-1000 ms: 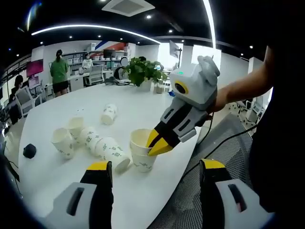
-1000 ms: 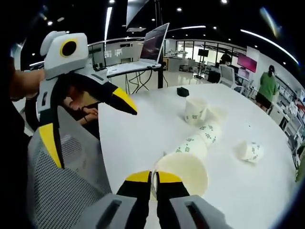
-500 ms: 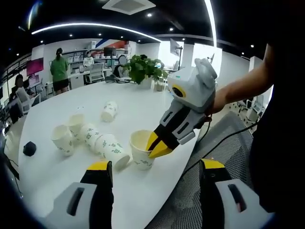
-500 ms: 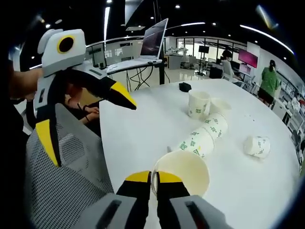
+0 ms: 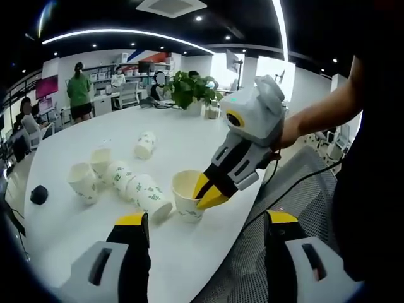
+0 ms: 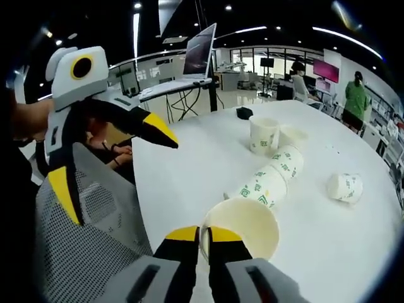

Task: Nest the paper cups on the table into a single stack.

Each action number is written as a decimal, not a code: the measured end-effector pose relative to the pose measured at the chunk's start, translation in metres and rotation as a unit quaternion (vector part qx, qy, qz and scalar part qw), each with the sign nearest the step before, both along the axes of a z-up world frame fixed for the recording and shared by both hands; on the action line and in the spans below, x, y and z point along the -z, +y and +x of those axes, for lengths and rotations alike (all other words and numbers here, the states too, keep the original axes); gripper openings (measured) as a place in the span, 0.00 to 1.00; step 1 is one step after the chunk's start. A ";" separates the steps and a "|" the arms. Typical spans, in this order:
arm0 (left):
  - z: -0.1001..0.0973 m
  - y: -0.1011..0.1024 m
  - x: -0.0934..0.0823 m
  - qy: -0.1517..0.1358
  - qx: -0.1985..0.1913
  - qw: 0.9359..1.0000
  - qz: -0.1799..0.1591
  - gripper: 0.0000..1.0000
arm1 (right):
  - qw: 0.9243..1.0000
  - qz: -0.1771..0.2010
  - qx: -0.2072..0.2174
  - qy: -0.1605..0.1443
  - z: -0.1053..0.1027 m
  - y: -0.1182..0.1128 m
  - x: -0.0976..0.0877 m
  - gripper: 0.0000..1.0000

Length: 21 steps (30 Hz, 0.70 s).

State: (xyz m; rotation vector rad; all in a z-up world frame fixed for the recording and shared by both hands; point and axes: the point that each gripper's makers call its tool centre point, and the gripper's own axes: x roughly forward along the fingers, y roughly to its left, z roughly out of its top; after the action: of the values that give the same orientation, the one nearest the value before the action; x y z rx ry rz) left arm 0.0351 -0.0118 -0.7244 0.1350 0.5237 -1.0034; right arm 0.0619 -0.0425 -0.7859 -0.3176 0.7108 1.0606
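An upright white paper cup [image 5: 187, 203] with green print is near the table's front edge. My right gripper [image 5: 207, 193] is shut on its rim, and the same cup [image 6: 245, 228] shows with my right gripper [image 6: 203, 235] at its near rim. Whether the cup touches the table I cannot tell. Beside it lies a row of nested cups [image 5: 136, 189] [image 6: 273, 177]. An upright cup [image 5: 84, 184] [image 6: 263, 135] stands beyond it. One cup [image 5: 144, 146] [image 6: 346, 187] lies alone. My left gripper [image 5: 207, 221] [image 6: 110, 161] is open, holding nothing, off the table edge.
A small black object [image 5: 39, 196] [image 6: 243, 112] sits on the white table [image 5: 189, 142]. A potted plant [image 5: 192, 92] stands at one far end, and a laptop [image 6: 201, 58] on a stand is beyond the other. A mesh chair [image 6: 95, 227] is below the grippers. People are in the background.
My right gripper has shifted a little with the cup still in it. The left gripper stays open and nearly still.
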 end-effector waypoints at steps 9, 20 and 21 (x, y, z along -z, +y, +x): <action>0.006 0.003 -0.001 -0.002 -0.006 1.000 -0.001 0.73 | 1.000 0.007 -0.007 -0.003 -0.002 0.004 -0.004 0.05; 0.015 0.007 -0.003 -0.002 -0.015 1.000 -0.008 0.73 | 1.000 0.019 0.000 -0.020 -0.002 0.001 -0.018 0.12; 0.016 0.007 -0.003 -0.002 -0.016 1.000 -0.008 0.73 | 1.000 0.022 0.003 -0.022 -0.002 0.000 -0.020 0.13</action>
State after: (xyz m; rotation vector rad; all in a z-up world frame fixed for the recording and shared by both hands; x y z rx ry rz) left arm 0.0508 -0.0048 -0.7218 0.1138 0.5134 -0.9758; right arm 0.0595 -0.0429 -0.7658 -0.2998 0.6474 1.0593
